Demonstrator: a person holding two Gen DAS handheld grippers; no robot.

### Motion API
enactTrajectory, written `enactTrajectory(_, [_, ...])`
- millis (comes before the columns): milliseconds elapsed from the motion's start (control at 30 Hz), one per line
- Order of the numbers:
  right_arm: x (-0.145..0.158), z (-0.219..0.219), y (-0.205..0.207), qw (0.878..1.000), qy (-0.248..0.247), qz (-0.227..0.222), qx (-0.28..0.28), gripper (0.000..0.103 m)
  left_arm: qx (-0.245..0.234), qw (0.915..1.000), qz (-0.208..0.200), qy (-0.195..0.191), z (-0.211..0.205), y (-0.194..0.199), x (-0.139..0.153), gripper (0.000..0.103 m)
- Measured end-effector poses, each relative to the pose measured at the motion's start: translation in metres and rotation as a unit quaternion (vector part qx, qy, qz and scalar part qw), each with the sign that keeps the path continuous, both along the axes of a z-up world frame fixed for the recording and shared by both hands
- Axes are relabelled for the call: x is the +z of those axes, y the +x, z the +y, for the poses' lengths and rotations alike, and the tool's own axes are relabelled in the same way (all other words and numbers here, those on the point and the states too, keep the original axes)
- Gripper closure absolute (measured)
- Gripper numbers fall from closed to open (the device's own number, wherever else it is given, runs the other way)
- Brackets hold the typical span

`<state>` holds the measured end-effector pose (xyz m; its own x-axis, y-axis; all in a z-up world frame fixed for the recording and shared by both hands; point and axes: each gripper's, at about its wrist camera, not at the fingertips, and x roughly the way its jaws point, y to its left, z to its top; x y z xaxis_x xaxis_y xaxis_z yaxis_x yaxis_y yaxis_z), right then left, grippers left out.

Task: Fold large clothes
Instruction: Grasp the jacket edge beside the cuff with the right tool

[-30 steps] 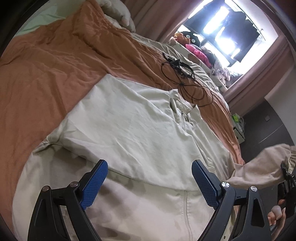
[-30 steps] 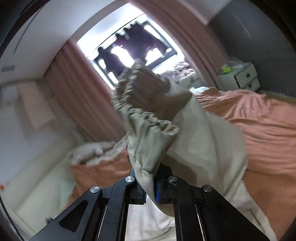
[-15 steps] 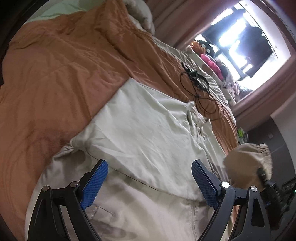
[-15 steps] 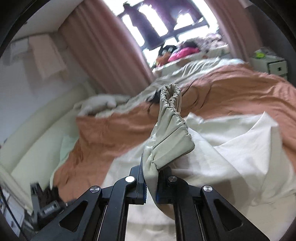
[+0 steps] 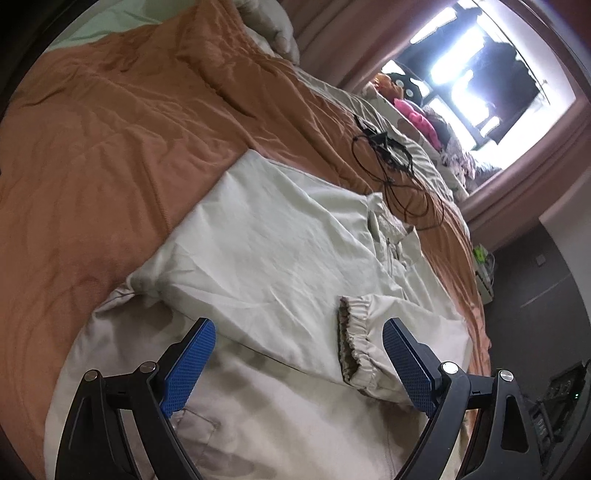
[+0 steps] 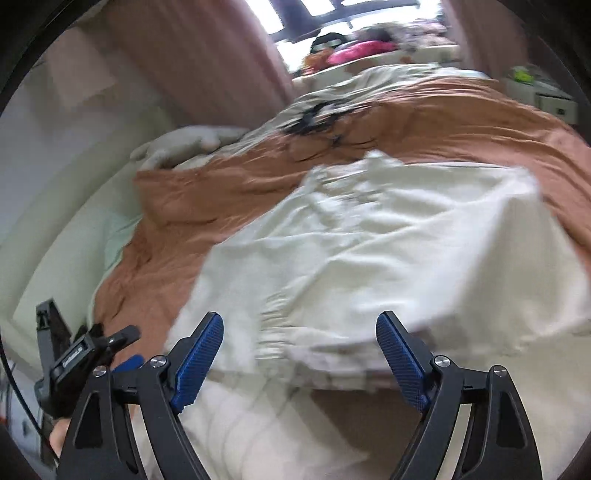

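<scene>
A large cream jacket point(image 5: 280, 258) lies spread on the orange bedspread point(image 5: 110, 140), with both sleeves folded across its body. The elastic cuff point(image 5: 352, 339) of one sleeve rests on the jacket's front, near the right finger of my left gripper point(image 5: 299, 362). That gripper is open just above the cloth and holds nothing. In the right wrist view the jacket point(image 6: 369, 240) is blurred. My right gripper point(image 6: 299, 354) has its jaws opening; the gathered cuff point(image 6: 273, 332) lies below and between the fingers, free of the pads.
A tangle of black cable point(image 5: 391, 162) lies on the bedspread beyond the jacket's collar. Pillows point(image 5: 273, 26) sit at the bed's far corner. Pink curtains and a bright window point(image 5: 480, 62) stand behind. The other gripper point(image 6: 74, 362) shows at the right wrist view's lower left.
My right gripper carried the sleeve cuff down over the jacket, then let it go and its jaws parted. The cuff now lies on the jacket's front. The left gripper stayed open.
</scene>
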<state>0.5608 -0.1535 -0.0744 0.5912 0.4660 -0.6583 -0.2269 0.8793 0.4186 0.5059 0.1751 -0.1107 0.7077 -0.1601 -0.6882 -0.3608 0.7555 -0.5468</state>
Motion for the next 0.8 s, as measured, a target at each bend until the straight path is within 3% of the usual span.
enactTrajectory(200, [-0.009,-0.094,-0.003,0.991,0.044,0.035,-0.118,0.018,-0.042,0.9991,0.009,0.001,-0.026,0.025,-0.008,0.010])
enactTrajectory(333, [-0.023,-0.148,-0.013,0.979,0.088,0.058,-0.175,0.018,-0.068,0.9968,0.014,0.040,-0.047,0.038,-0.007,0.010])
enactTrajectory(467, [-0.045,-0.194,-0.013,0.960,0.155,0.086,-0.218,0.018,-0.094,0.9928,0.024,0.071,-0.066,0.044,-0.008,0.010])
enactTrajectory(633, [-0.074,-0.227,-0.009,0.936,0.220,0.113,-0.249,0.018,-0.132,0.9811,0.057,0.129,-0.085,0.064,-0.021,0.010])
enactTrajectory(800, [-0.101,-0.241,0.003,0.913,0.278,0.135,-0.267,0.018,-0.145,0.9779,0.089,0.122,-0.093,0.091,-0.041,0.010])
